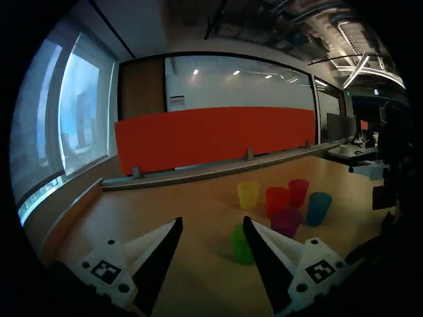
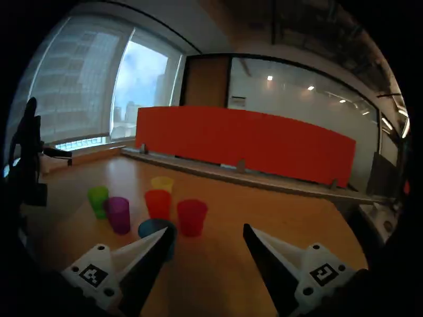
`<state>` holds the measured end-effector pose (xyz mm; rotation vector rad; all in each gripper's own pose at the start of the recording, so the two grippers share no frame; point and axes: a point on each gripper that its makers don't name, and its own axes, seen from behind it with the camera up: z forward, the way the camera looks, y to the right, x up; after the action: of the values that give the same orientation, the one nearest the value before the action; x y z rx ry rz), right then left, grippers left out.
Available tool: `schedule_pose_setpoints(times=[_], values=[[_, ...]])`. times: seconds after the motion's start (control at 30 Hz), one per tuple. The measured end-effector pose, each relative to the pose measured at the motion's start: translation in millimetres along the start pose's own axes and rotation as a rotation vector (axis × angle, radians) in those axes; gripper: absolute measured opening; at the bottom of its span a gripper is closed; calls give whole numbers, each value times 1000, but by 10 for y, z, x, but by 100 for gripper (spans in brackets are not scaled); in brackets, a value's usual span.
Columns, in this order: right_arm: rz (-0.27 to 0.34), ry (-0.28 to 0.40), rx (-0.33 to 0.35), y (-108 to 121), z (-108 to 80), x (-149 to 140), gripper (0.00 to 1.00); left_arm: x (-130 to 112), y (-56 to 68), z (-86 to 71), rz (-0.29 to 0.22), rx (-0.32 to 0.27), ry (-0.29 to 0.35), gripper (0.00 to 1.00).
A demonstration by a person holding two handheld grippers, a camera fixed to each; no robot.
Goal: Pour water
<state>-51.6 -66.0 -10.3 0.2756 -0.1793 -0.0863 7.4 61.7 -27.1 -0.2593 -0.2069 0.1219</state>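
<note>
In the left gripper view the left gripper [image 1: 212, 219] gapes open, empty, over the wooden table [image 1: 174, 203]; the green cup [image 1: 239, 247] stands partly behind its right finger; beyond it, the yellow cup [image 1: 248, 194], red cup [image 1: 276, 201], purple cup [image 1: 286, 222] and blue cup [image 1: 319, 207] cluster; in the right gripper view the right gripper [image 2: 208, 227] is likewise spread, holding nothing, the blue cup partly behind its left finger.

Both views sit low over the bench [image 1: 174, 206] and face the orange partition [image 1: 211, 134]. The left gripper view shows the cups [image 1: 276, 199] fairly near at lower right. The right gripper view shows them at lower left.
</note>
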Motion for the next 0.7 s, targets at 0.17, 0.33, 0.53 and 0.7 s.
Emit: schedule_pose_setpoints(times=[0.17,0.33,0.53,0.7], values=[[28,48,-72,106,-5,87,100,87,4,8,-41,22,40,84],[29,92,-167,261,-36,163,100,158,54,22,-90,23,70,84],[35,123,-250,404,-86,191,100,233,54,34,-106,37,99,84],[61,144,-277,473,-103,223,100,281,14,35,-113,63,126,84]])
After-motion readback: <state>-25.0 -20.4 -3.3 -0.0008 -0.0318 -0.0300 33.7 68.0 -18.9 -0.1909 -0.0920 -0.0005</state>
